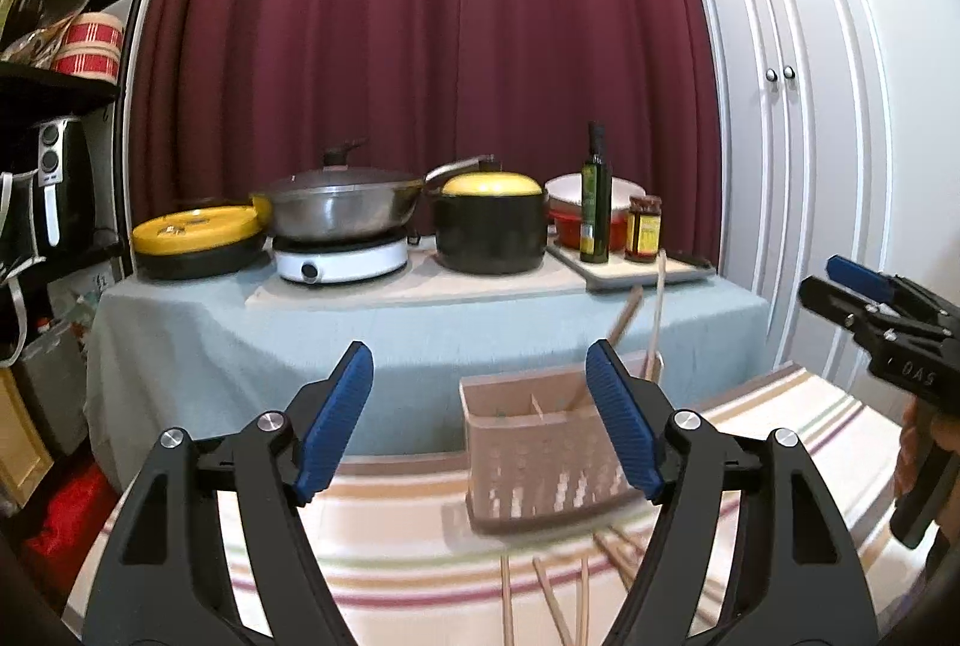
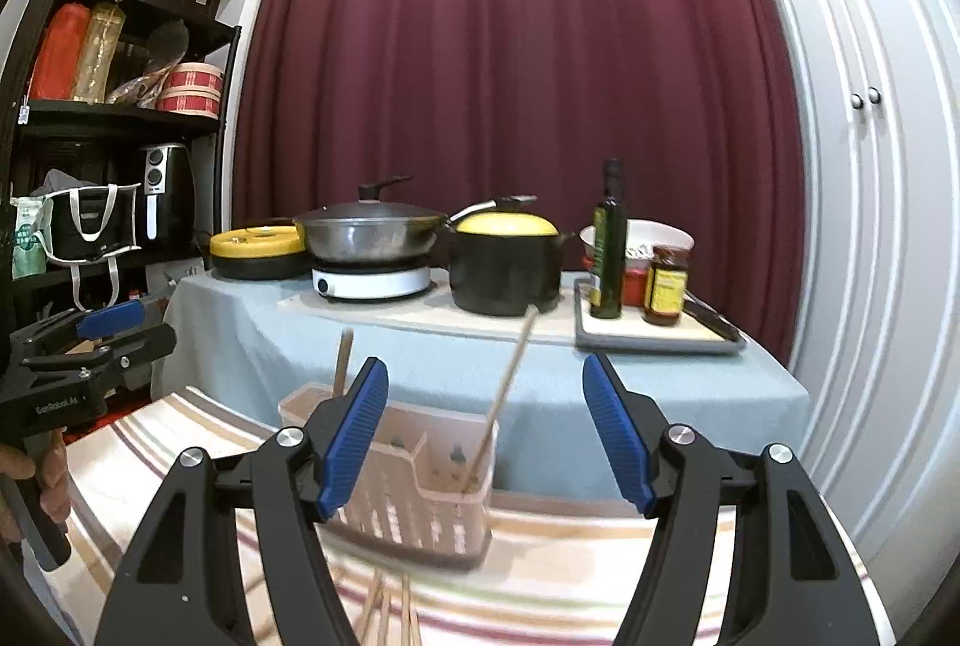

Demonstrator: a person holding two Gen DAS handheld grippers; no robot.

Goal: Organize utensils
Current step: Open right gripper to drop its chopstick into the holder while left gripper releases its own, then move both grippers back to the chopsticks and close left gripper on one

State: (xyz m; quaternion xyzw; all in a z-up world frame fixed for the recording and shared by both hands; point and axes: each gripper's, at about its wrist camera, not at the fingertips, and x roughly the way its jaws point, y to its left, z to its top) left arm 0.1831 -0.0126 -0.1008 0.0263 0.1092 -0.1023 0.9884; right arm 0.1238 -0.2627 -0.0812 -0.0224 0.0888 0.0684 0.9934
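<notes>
With both the left hand-held gripper and right hand-held gripper released and empty, the next move is best aimed low at one loose wooden chopstick at lower centre, then lifted upright into the pinkish slotted plastic utensil basket.

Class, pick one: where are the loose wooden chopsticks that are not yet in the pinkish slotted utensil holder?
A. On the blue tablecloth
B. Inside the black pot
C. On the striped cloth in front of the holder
C: the loose wooden chopsticks lie on the striped cloth just in front of the pinkish slotted utensil holder.

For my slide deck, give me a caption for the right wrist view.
Open right gripper above a slotted utensil caddy holding two chopsticks, with loose chopsticks on the striped cloth.
</notes>
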